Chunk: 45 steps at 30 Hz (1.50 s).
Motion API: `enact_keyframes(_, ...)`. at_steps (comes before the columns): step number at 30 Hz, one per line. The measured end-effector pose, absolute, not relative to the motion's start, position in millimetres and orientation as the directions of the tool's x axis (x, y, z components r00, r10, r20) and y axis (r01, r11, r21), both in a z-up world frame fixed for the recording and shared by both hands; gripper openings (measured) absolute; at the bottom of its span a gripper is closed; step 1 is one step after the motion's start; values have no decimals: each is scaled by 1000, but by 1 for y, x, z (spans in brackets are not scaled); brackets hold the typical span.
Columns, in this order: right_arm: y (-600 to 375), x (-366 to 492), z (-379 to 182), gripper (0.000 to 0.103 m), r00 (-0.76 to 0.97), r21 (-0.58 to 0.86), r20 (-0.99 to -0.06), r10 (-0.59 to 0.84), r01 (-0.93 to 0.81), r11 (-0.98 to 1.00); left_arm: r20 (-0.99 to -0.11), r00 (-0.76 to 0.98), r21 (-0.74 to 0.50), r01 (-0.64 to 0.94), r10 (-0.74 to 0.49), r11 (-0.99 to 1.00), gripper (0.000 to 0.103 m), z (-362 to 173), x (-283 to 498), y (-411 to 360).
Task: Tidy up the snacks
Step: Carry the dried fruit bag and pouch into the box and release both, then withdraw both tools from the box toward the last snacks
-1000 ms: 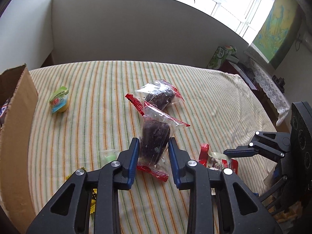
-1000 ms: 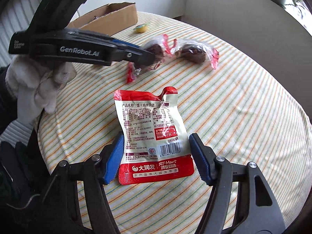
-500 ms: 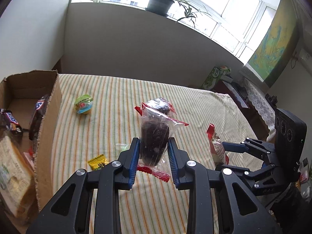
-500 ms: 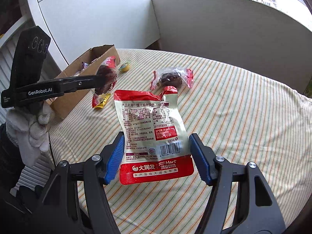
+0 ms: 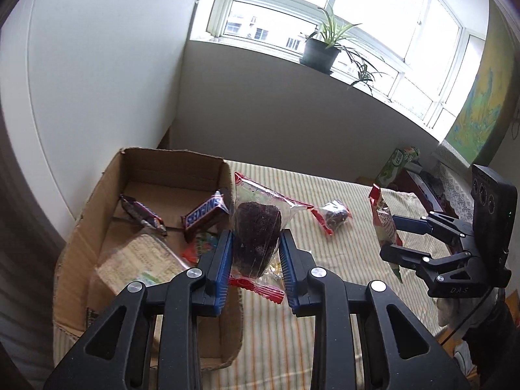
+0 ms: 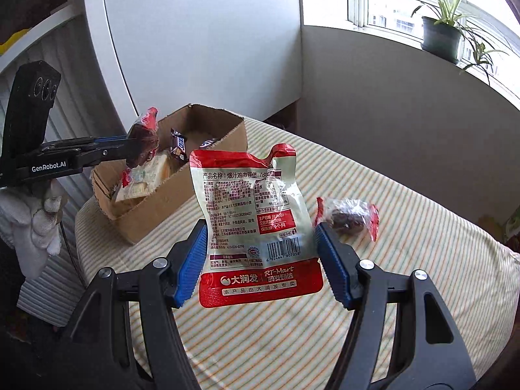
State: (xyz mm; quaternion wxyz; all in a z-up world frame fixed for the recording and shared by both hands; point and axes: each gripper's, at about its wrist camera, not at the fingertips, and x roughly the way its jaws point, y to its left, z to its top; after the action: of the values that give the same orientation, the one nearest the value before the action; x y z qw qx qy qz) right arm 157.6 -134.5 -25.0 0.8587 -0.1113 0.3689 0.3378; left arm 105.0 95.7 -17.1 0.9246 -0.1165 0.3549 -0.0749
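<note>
Left claw [image 5: 256, 256] clenched on dark cake packet [image 5: 258, 230] over near rim of cardboard box [image 5: 169, 162] for drop-in, right claw [image 6: 261, 253] gripping red-white pouch [image 6: 252, 214] aloft right of box, awaiting turn; second cake packet [image 6: 349, 216] on striped surface [image 6: 406, 276] beyond.

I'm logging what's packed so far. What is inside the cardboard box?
Inside the cardboard box: a Snickers bar, another dark candy bar, a bread pack and a red wrapper. The left gripper and its cake packet cover the rest.
</note>
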Motion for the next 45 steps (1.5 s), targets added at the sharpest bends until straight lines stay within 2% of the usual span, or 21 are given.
enact_keyframes(9,-55,191,-9,68,460,46,-710,534,-725,687,-640,758,-243,-43,-127,969,27,-16,96,146)
enact_keyframes(18,14,222,-17,69,441,-9,-739,508,-762,648,-643,760,-270,-107,-97,957,27,-29,98,177)
enact_keyframes(25,52,253,-31,71,374,65,-770,517,-759,648,-650,755,-272,-118,-92,955,27,-33,103,180)
enact_keyframes(29,63,266,-35,76,351,86,-781,516,-759,645,-657,749,-262,-119,-86,958,27,-34,104,180)
enact_keyframes(31,69,267,-34,80,357,74,-782,511,-761,645,-665,743,-264,-134,-79,955,32,-35,103,182)
enact_keyframes(33,69,258,-32,91,364,67,-776,516,-765,640,-666,741,-268,-134,-83,954,36,-37,102,183)
enact_keyframes(34,67,255,-31,92,367,64,-772,518,-766,639,-668,740,-267,-137,-80,954,36,-38,101,184)
enact_keyframes(36,63,251,-27,92,377,58,-766,521,-767,639,-670,739,-269,-147,-76,952,45,-38,101,184)
enact_keyframes(45,29,246,-13,92,404,71,-746,529,-742,667,-650,753,-284,-119,-100,951,44,-30,90,170)
